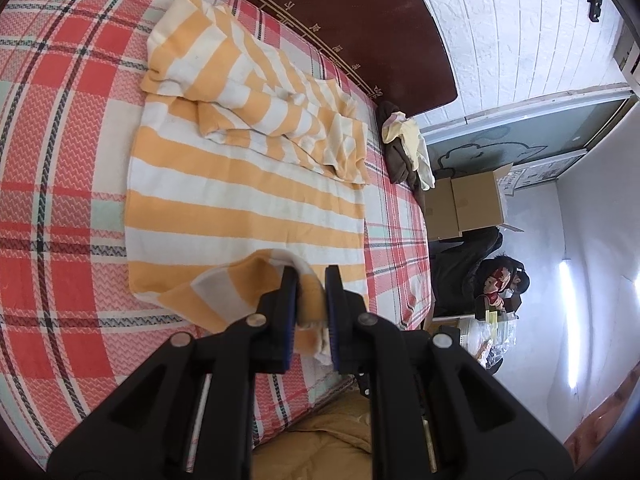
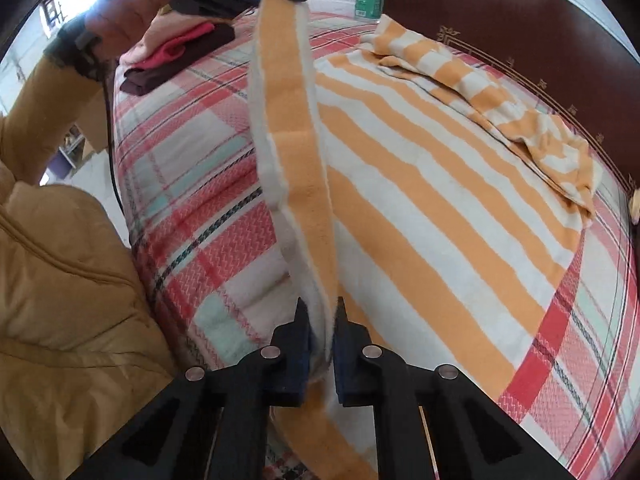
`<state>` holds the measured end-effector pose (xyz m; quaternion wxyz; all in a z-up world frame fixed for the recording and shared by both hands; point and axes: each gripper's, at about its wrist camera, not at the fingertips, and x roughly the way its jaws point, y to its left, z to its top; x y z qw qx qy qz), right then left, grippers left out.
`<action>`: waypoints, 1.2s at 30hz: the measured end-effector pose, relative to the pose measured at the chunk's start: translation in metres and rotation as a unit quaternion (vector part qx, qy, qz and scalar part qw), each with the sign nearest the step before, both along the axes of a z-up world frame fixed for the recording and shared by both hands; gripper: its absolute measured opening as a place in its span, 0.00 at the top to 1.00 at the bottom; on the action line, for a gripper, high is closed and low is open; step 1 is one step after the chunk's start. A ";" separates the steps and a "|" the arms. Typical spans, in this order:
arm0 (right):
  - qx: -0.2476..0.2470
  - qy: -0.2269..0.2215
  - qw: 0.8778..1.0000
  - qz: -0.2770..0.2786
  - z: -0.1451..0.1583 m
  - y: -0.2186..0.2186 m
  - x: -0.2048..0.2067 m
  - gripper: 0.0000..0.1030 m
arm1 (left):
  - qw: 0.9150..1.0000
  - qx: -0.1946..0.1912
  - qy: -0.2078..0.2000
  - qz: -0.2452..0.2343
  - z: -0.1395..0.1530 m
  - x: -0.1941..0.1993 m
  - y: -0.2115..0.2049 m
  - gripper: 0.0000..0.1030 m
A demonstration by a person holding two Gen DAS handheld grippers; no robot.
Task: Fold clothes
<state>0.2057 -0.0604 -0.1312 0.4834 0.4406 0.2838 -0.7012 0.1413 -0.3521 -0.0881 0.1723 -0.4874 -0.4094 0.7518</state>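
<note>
Pinching striped garment (image 2: 420,208), both grippers closed

light: bright, even | glare: window (image 2: 60,4) (blown out) | edges: fisheye-warped, dark corners

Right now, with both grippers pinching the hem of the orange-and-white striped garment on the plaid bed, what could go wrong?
1. The rumpled sleeves near the headboard may fold in crooked.
2. The right gripper holds only a thin edge of the orange-and-white striped garment; it may slip.
3. The left gripper holds bunched fabric, risking an uneven fold.
</note>
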 end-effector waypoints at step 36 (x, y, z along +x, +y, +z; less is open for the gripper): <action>0.061 0.185 0.981 0.004 0.074 -0.128 -0.245 0.92 | 0.994 -0.061 0.014 0.086 0.010 -0.120 -0.061 0.85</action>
